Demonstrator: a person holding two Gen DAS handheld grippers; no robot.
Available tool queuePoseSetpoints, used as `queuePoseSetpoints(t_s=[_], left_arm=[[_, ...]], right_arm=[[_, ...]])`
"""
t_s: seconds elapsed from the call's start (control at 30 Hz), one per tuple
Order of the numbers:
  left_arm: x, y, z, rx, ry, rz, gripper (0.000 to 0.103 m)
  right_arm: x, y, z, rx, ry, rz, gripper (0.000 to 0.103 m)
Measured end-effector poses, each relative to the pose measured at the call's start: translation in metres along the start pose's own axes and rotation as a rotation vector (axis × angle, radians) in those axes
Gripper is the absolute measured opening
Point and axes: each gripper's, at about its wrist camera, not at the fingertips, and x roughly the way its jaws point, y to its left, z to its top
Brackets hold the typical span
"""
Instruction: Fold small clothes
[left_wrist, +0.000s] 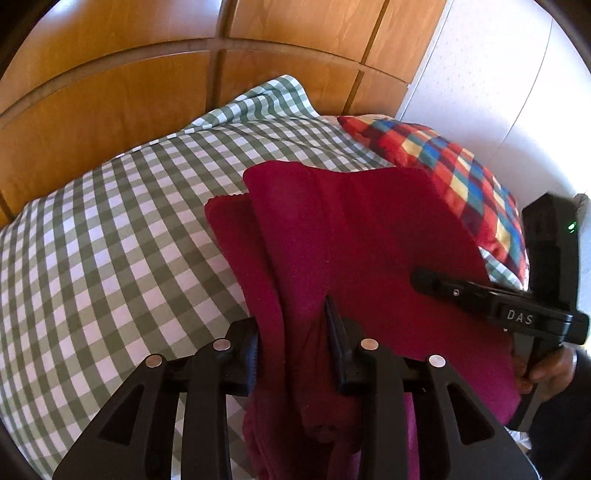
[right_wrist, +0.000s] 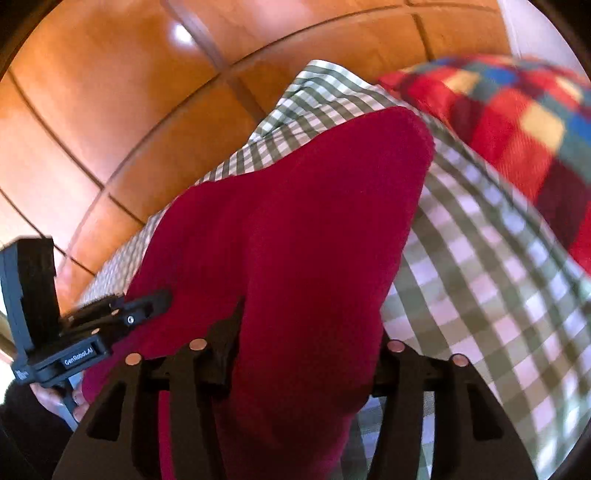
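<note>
Both grippers are on the dark red garment (left_wrist: 354, 236) above the green-checked bedspread (left_wrist: 103, 229). The left gripper (left_wrist: 293, 332) pinches a bunched fold between its jaws, cloth draping forward onto the bed. The right gripper (right_wrist: 306, 339) has a thick fold filling its wide-set jaws, though whether the pads press on it is unclear. A plaid pillow (left_wrist: 454, 177) sits just beyond.

Deep crimson red cloth (left_wrist: 351, 229), green-and-white gingham bedsheet (left_wrist: 110, 229), cushion (left_wrist: 454, 173) in a red, blue, yellow and dark maroon check, glossy orange-brown wooden wardrobe panels (left_wrist: 110, 74), white wall (left_wrist: 498, 74), matte black gripper (left_wrist: 293, 350) with silver rivets
</note>
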Motion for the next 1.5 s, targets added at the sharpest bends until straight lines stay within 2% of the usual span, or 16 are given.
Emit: queuePoseSetpoints(t_s=[0.1,0.27,0.4,0.57,0.7,0.8,0.83,0.9,0.93,0.97,1.03,1.07,1.2,1.33,1.4,1.5], left_arm=[[-0.01,-0.003,0.0,0.004,-0.015,0.033,0.032],[-0.047,-0.008,-0.013,-0.023,-0.085,0.063,0.032],[-0.071,-0.013,-0.032,-0.047,-0.103,0.002,0.032],[-0.1,-0.021,-0.08,-0.061,-0.118,-0.1,0.032],[-0.102,-0.036,-0.097,0.032,-0.098,-0.082,0.032],[-0.095,-0.032,-0.094,0.01,-0.074,-0.095,0.033],[-0.093,-0.03,-0.092,-0.003,-0.071,-0.11,0.042],[-0.087,-0.028,-0.087,-0.027,-0.071,-0.091,0.048],[-0.084,-0.025,-0.086,-0.044,-0.063,-0.09,0.045],[-0.08,-0.023,-0.084,-0.058,-0.047,-0.122,0.036],[-0.079,-0.027,-0.082,-0.014,-0.051,-0.109,0.015],[-0.081,-0.029,-0.081,0.003,-0.053,-0.108,0.011],[-0.094,-0.028,-0.081,0.057,-0.082,-0.104,0.008],[-0.057,-0.028,-0.099,0.098,0.03,-0.016,0.008],[-0.051,-0.028,-0.106,0.072,0.039,-0.002,0.008],[-0.064,-0.034,-0.102,0.055,0.012,0.01,0.008]], right_arm=[[-0.004,0.0,0.004,0.003,-0.007,-0.03,0.07],[-0.034,0.003,-0.005,0.032,-0.029,-0.036,0.078],[-0.06,0.012,-0.03,0.032,-0.031,-0.03,0.078],[-0.093,0.025,-0.064,0.009,-0.023,-0.031,0.078],[-0.103,0.041,-0.086,-0.054,0.009,-0.049,0.077],[-0.107,0.049,-0.099,-0.1,0.019,-0.056,0.075],[-0.106,0.052,-0.102,-0.115,0.021,-0.065,0.075],[-0.1,0.053,-0.106,-0.124,0.035,-0.077,0.067],[-0.095,0.054,-0.107,-0.136,0.048,-0.097,0.055],[-0.089,0.055,-0.106,-0.152,0.054,-0.127,0.045],[-0.082,0.055,-0.103,-0.161,0.045,-0.153,0.027],[-0.083,0.056,-0.102,-0.165,0.039,-0.153,0.024],[-0.086,0.066,-0.109,-0.257,0.045,-0.185,0.019],[-0.068,0.056,-0.122,-0.245,0.094,-0.22,0.018],[-0.067,0.056,-0.123,-0.245,0.1,-0.223,0.018],[-0.077,0.05,-0.118,-0.214,0.128,-0.179,0.031]])
